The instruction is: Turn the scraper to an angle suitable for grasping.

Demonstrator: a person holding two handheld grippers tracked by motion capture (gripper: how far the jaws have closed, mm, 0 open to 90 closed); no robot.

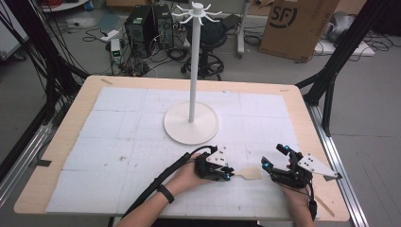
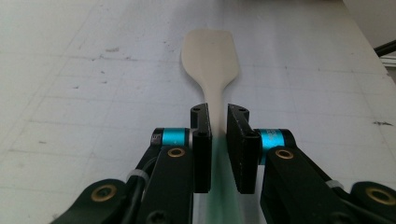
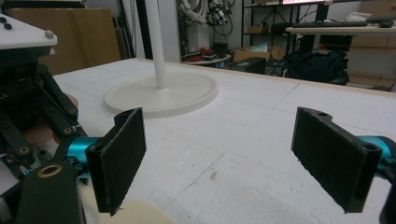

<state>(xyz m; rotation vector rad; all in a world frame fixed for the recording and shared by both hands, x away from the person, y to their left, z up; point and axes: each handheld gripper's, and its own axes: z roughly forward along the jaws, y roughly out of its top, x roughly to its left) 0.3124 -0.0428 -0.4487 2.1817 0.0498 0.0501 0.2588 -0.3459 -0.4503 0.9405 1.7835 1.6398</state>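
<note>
A spatula with a beige blade (image 1: 249,173) lies low over the white foam mat near the table's front edge. My left gripper (image 1: 229,175) is shut on its handle. In the left gripper view the jaws (image 2: 218,114) clamp the narrow neck, the blade (image 2: 211,53) points away, and the green handle (image 2: 219,191) runs back between the pads. My right gripper (image 1: 273,157) rests just right of the blade, open. Its jaws (image 3: 219,121) stand wide apart with nothing between them. The blade's edge (image 3: 135,215) shows at the bottom left, beside the left gripper (image 3: 28,116).
A white hook stand with a round base (image 1: 179,132) and tall pole (image 1: 192,61) rises at the table's middle, beyond both grippers; the base (image 3: 187,95) also shows in the right gripper view. The foam mat (image 1: 118,127) covers the wooden table. Cables, computers and a cardboard box lie on the floor behind.
</note>
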